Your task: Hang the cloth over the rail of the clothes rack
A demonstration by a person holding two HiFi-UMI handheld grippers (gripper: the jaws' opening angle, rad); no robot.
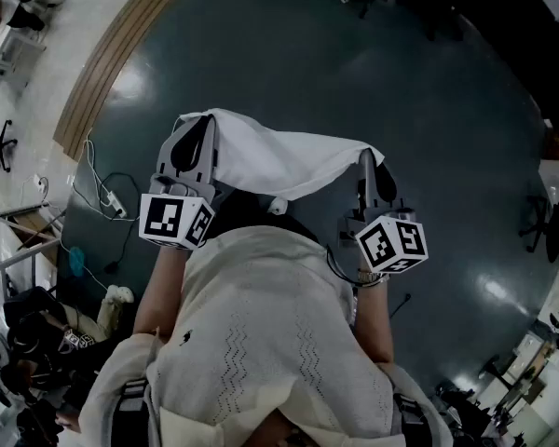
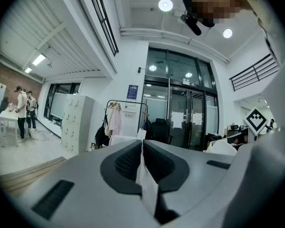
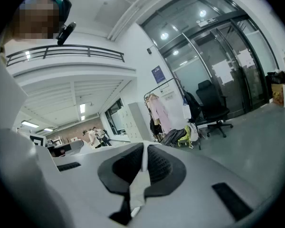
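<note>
We see a dark blue-grey glossy floor (image 1: pixel 429 138), bordered at upper left by a strip of brown wooden planks (image 1: pixel 121 54). A white power strip with its cable (image 1: pixel 113 204) lies on the floor near the planks. We also note:

- tall dark-framed glass doors (image 2: pixel 190 113)
- a grey metal locker cabinet (image 2: pixel 76 122)
- 2 round ceiling lamps (image 2: pixel 165 4)
- a black swivel office chair (image 3: pixel 213 106)
- 2 standing people in light tops (image 2: pixel 22 104) beside a white table (image 2: pixel 4 118)
</note>
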